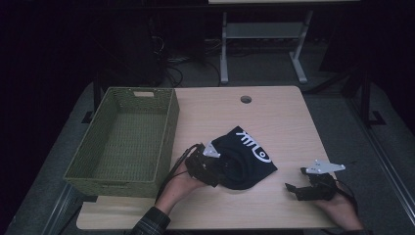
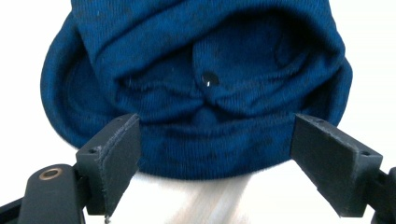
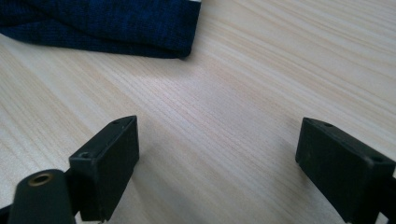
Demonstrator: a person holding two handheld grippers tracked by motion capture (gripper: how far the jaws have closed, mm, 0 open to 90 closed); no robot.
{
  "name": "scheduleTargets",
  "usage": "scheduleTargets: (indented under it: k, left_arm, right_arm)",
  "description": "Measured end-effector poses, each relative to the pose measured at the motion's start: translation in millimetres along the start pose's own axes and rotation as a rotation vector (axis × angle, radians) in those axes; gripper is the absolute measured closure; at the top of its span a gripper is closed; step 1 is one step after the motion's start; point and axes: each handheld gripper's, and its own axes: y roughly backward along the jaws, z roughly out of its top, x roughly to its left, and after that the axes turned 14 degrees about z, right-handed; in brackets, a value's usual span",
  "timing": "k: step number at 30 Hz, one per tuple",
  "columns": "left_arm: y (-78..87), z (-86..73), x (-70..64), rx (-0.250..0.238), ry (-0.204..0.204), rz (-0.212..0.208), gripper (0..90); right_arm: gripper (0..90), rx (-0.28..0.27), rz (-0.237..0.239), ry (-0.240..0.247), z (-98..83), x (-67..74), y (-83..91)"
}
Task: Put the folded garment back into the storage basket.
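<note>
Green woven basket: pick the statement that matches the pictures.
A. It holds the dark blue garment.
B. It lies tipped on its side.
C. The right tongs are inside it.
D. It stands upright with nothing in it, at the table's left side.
D: the high view shows the green woven basket upright with a bare bottom, while the dark blue garment lies on the table beside it.

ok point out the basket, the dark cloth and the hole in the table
basket (image 1: 165,128) high view, on its right wall
cloth (image 1: 244,161) high view, middle of the fabric
hole (image 1: 245,99) high view, centre of the round opening near the table's far edge
</note>
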Motion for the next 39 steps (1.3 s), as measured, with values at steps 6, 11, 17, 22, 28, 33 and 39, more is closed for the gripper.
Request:
scheduleTargets:
  k: [6,11,17,22,28,33,39]
  left_arm:
    - [-8.7,15.5,1.5,0.032,-0.02,-0.005,18.8]
    - [-18.2,25.9,-0.5,0.058,-0.043,-0.008,19.8]
    - [-33.9,32.4,-2.1,0.121,-0.053,-0.03,20.6]
    - [-45.8,31.7,-4.1,0.17,-0.051,-0.038,20.5]
    - [-47.0,32.9,-5.4,0.187,-0.058,-0.03,22.5]
    - [-45.1,34.8,-0.5,0.206,-0.074,-0.032,33.7]
    - [-43.8,33.9,4.2,0.193,-0.058,-0.053,52.5]
  right_arm:
    - [13.1,0.001,0.001,-0.004,0.0,0.2,0.0]
    - [13.2,0.001,0.001,-0.004,0.0,0.3,0.1]
    - [13.2,0.0,0.001,-0.004,0.0,0.2,0.0]
    - [13.3,0.0,0.001,-0.004,0.0,0.2,0.1]
    - [13.3,0.0,0.001,-0.004,-0.1,0.2,0.1]
    - [13.3,0.0,0.001,-0.004,-0.1,0.2,0.0]
    - [13.5,-0.001,-0.001,-0.004,0.0,0.1,0.0]
